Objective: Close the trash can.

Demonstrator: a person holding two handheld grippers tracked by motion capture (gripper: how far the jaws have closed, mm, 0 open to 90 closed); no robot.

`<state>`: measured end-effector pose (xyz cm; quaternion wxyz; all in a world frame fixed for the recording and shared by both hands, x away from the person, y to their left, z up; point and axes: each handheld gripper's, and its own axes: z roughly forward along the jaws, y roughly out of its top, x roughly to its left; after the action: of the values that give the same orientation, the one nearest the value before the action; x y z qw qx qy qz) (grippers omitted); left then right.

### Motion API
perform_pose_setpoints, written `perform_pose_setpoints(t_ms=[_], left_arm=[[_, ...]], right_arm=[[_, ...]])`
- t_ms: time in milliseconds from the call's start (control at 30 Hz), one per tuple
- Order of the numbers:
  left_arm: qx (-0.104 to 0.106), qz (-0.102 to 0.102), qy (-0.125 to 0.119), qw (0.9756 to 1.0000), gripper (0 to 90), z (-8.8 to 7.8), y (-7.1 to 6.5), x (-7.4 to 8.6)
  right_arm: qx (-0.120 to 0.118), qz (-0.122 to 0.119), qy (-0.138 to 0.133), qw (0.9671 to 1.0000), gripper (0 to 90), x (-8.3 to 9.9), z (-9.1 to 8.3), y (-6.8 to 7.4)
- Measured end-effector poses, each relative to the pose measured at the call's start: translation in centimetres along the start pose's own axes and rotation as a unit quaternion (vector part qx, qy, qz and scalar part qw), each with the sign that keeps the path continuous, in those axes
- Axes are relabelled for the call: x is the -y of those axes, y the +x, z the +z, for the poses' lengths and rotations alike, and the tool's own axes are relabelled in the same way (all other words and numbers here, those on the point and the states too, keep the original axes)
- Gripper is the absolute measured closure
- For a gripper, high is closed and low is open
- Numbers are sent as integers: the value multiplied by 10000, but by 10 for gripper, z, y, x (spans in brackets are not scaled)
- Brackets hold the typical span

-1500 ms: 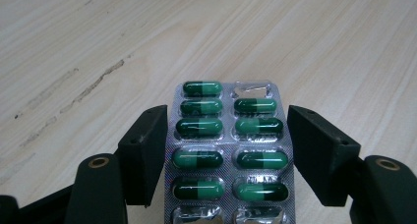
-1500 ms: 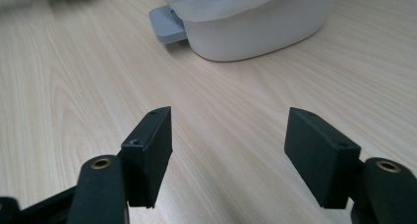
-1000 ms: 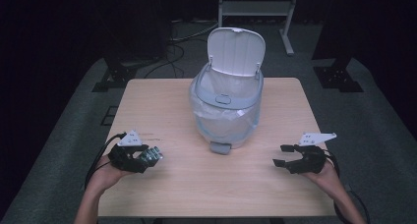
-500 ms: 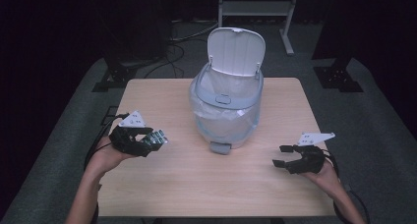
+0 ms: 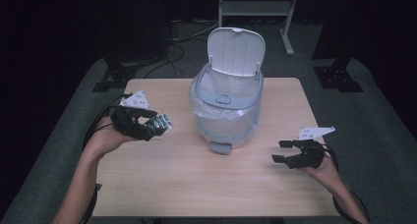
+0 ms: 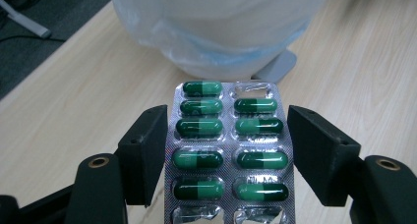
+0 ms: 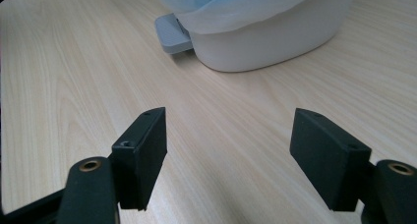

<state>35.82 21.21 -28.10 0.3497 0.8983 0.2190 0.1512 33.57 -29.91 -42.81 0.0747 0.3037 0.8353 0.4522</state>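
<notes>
Two black grippers over light wooden table [image 5: 196,184]: left gripper [image 5: 156,126] clamps silver blister pack of green capsules [image 6: 228,150] near lidded white bin [image 5: 227,103]; right gripper [image 5: 280,151] wide apart, holding nothing.

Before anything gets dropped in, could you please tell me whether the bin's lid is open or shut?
Open: the white hinged lid stands upright behind the rim of the grey pedal bin, exposing the clear plastic liner.

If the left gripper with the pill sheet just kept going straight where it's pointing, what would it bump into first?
Probably the bag-lined bin: it sits directly ahead of the left gripper and its blister pack, though the gap is hard to judge.
</notes>
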Motion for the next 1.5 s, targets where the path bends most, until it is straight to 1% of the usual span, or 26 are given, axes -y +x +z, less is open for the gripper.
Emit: perform_pose_setpoints(t_ms=[100, 200, 267, 300, 367, 433, 567, 800, 933, 1133, 1367, 1500], left_arm=[[7, 60, -41, 10000, 333, -4, 3, -13], [-26, 111, -11, 9999, 333, -7, 6, -26], [-13, 119, -40, 9999, 333, -8, 7, -34], [-15, 157, -21, 9999, 333, -9, 9, -38], [3, 167, -58, 9998, 333, -9, 10, -46], [61, 207, -59, 9997, 333, -9, 11, -55], [113, 297, -34, 9995, 333, -7, 13, -71], [163, 465, -66, 9988, 334, -8, 16, -96], [182, 508, -51, 9985, 333, -10, 17, -108], [191, 557, -129, 9982, 333, -12, 17, -126], [222, 722, -44, 9971, 333, -11, 13, -148], [250, 818, -40, 9963, 333, -8, 12, -160]], right_arm=[[-23, -28, 8, 10000, 290, -3, 2, -1], [-42, -27, 28, 10000, 290, -5, 4, -2], [-47, -28, 28, 10000, 290, -6, 4, -4], [-39, -31, 33, 10000, 290, -6, 4, -4], [-47, -15, 20, 10000, 290, -6, 3, -5], [-36, -4, 16, 10000, 290, -7, 1, -7], [-15, 40, -4, 10000, 290, -6, -2, -9], [18, 79, -18, 10000, 290, -8, -6, -11], [54, 71, 7, 10000, 290, -9, -8, -11], [97, 34, 11, 9999, 300, -10, -13, -11], [125, 63, 18, 9999, 301, -11, -16, -13], [156, 65, 12, 9999, 300, -12, -19, -13]])
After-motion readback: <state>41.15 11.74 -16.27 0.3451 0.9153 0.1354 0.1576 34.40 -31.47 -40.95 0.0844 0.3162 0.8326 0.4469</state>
